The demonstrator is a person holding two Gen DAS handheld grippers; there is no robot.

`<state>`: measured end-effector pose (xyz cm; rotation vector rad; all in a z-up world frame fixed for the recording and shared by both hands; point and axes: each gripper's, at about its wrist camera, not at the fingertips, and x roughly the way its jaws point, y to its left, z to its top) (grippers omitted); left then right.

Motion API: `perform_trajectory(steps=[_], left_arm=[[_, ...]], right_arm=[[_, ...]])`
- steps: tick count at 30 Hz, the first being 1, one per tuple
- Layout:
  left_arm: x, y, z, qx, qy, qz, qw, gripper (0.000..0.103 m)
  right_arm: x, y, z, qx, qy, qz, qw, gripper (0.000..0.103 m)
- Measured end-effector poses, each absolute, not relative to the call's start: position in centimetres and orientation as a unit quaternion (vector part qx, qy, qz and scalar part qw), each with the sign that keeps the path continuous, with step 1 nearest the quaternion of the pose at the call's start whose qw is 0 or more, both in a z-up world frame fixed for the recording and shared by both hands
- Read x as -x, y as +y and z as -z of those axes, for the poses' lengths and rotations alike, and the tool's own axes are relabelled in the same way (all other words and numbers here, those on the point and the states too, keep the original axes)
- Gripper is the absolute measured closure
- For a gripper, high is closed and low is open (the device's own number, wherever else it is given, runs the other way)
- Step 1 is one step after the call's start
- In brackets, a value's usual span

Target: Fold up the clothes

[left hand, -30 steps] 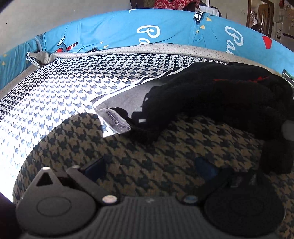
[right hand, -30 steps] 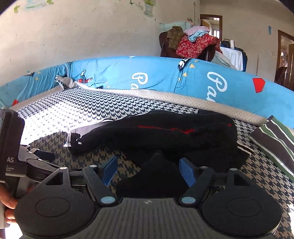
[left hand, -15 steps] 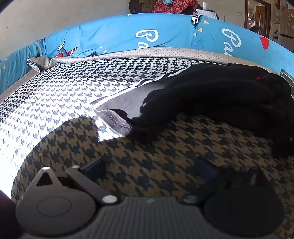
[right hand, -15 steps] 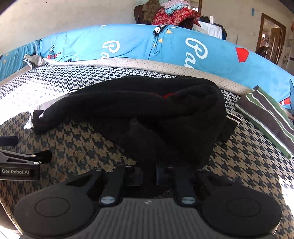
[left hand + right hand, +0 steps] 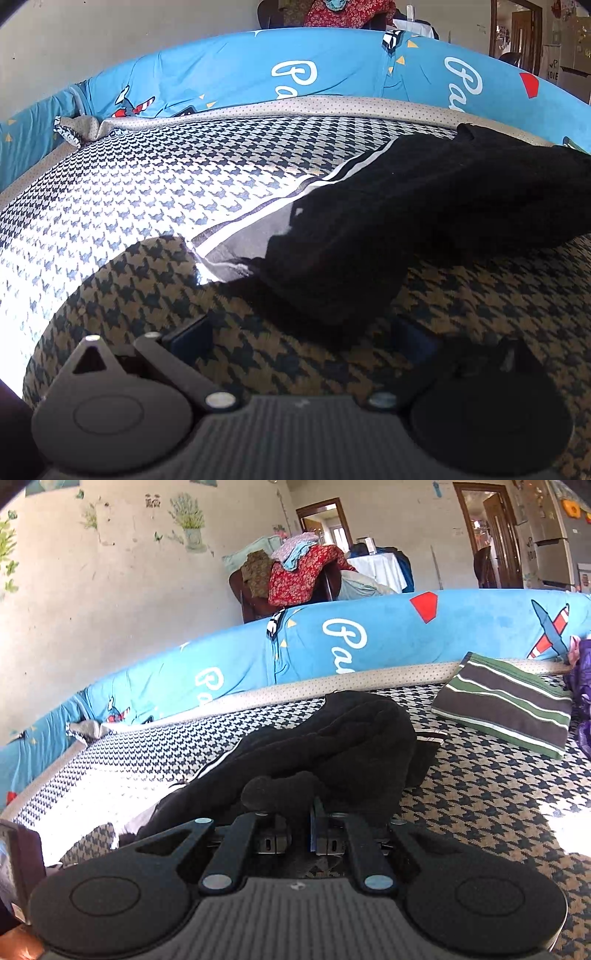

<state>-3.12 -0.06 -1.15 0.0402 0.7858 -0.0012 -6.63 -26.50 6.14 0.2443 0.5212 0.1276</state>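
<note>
Clearly the right gripper (image 5: 300, 821) is clenched: its jaws stand nearly together, pinching a lump of the black garment (image 5: 332, 746) that bulges up just beyond the fingertips. That garment lies heaped on the houndstooth bedcover (image 5: 498, 786), its bulk rising toward the blue bolster (image 5: 388, 635) behind. Meanwhile the left gripper (image 5: 301, 338) is spread wide and holds nothing; its blue-padded fingers (image 5: 188, 334) hang over the cover, with the near end of the black garment (image 5: 424, 206) reaching down between them, though contact cannot be judged. White script on the bolster reads "Pa", the remaining letters hidden. A striped pillow (image 5: 506, 705) lies to the right, well apart from the garment.
</note>
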Motion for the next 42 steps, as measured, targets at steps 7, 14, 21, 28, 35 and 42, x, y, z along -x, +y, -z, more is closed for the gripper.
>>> perform_trajectory(steps=[7,14,21,28,35,42], left_arm=[[3.2,-0.1,1.3,-0.019,0.381,-0.001,0.924,0.0],[3.1,-0.1,1.2,-0.017,0.386,-0.003,0.922,0.0],[2.3,0.0,1.1,-0.007,0.395,-0.008,0.919,0.0],[0.0,0.6,1.1,0.007,0.407,-0.013,0.913,0.0],[-2.3,0.6,1.2,0.007,0.417,-0.017,0.909,0.0],[-5.0,0.5,1.2,-0.001,0.435,-0.017,0.9,0.0]], right_arm=[[7.2,-29.1,-5.6,-0.165,0.285,0.013,0.944,0.093],[8.2,-29.7,-6.2,-0.166,0.251,0.051,0.952,0.073],[8.1,-26.9,-6.9,-0.107,0.229,-0.008,0.967,0.066],[6.8,-22.3,-4.3,-0.004,0.289,-0.067,0.955,0.065],[4.9,-20.3,-2.1,0.029,0.324,-0.081,0.942,0.061],[2.9,-19.4,-0.5,0.055,0.323,-0.075,0.942,0.049]])
